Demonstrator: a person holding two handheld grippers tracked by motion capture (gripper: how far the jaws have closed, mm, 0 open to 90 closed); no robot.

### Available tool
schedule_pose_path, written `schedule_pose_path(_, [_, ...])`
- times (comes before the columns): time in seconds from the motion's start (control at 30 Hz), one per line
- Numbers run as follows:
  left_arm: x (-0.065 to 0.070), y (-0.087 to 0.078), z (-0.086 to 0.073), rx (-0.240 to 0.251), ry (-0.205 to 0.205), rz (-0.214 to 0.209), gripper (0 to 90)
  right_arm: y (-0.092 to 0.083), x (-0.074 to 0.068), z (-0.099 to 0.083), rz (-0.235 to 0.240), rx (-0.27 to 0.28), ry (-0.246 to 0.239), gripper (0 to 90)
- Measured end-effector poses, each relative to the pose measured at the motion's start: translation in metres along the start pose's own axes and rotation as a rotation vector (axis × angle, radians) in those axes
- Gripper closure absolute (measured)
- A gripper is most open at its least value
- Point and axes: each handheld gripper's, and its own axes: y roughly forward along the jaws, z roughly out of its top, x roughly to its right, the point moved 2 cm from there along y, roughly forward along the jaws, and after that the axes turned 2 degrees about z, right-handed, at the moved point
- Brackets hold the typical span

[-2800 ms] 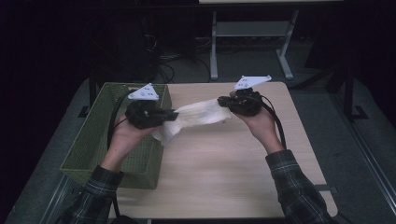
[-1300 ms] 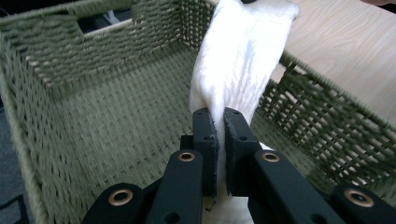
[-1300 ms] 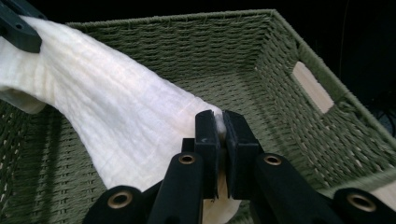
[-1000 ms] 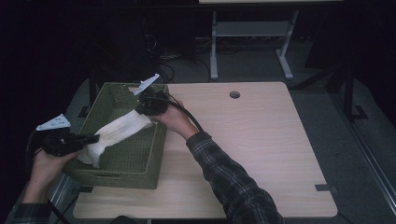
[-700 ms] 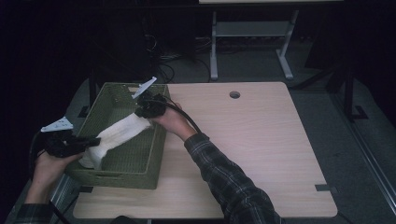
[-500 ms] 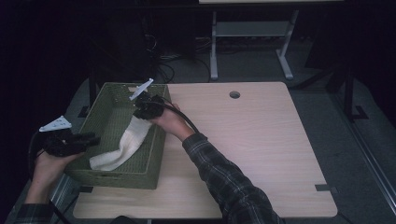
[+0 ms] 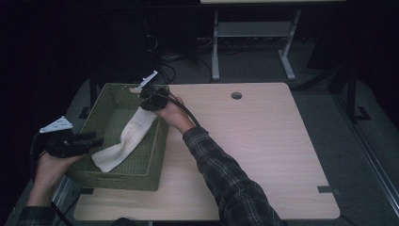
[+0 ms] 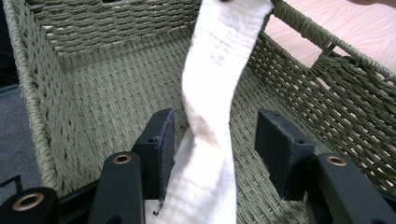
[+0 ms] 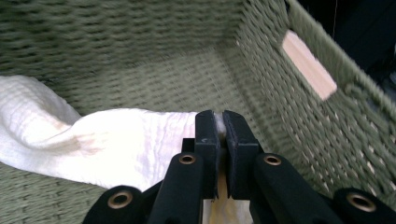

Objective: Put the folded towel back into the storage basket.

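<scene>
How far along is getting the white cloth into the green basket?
Mostly done: the white cloth lies inside the green basket. The left gripper has just been opening, cloth loose between its jaws. The right gripper pinches the far end; letting go remains.

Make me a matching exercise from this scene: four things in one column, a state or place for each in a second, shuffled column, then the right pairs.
Things:
1. left gripper
2. right gripper
3. white cloth
4. green basket

States or places:
A. shut on one end of the cloth
B. stands on the left end of the table
C. open, its jaws have just been opening, the cloth loose between them
D. lies stretched inside the basket

Pairs: 1-C, 2-A, 3-D, 4-B
</scene>
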Motion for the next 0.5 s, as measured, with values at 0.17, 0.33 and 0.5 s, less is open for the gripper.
schedule_pose_path(0.17, [0.002,0.001,0.001,0.005,-0.004,-0.005,45.2,0.001,0.009,-0.003,-0.015,0.024,0.055,65.7])
schedule_pose_path(0.33, [0.007,0.002,0.006,0.02,-0.009,-0.008,43.2,-0.009,0.012,-0.002,-0.018,0.04,0.066,57.3])
schedule_pose_path(0.5, [0.017,0.004,0.018,0.044,-0.009,-0.018,40.1,-0.032,0.018,-0.005,-0.024,0.075,0.111,48.8])
